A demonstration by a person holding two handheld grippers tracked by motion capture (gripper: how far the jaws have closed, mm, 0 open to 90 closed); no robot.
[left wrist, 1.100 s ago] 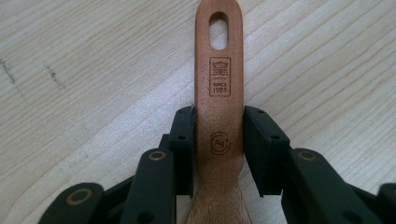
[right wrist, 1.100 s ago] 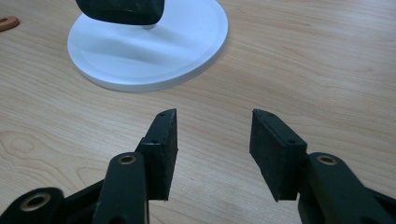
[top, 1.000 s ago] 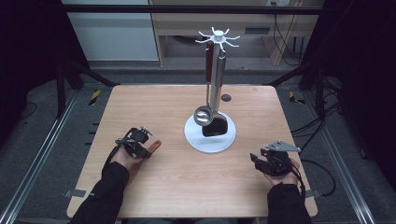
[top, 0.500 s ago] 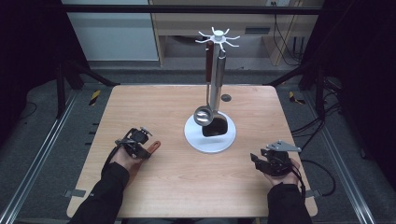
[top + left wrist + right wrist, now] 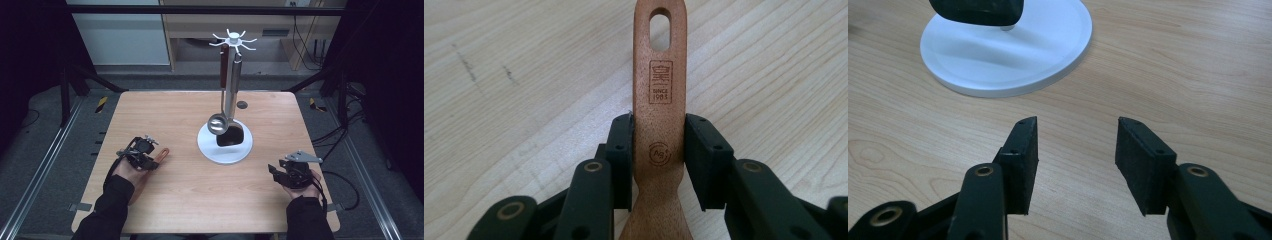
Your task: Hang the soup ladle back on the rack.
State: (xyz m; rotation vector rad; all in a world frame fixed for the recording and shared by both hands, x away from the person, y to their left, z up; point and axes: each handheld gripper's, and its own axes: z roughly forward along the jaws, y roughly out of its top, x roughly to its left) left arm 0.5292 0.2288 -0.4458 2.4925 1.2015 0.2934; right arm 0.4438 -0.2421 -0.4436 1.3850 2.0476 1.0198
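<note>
The left gripper (image 5: 150,155) lies low, held in the left hand (image 5: 125,170). Its two black jaws press on both sides of a wooden handle (image 5: 660,100) that sticks out ahead of them. The right gripper (image 5: 1075,150) sits in the right hand (image 5: 300,184); its jaws stand apart with nothing between them.

A pale wooden worktop (image 5: 190,200) carries a white round stand base (image 5: 225,147) near its middle and a wooden spoon handle (image 5: 660,115) lying flat at left.
</note>
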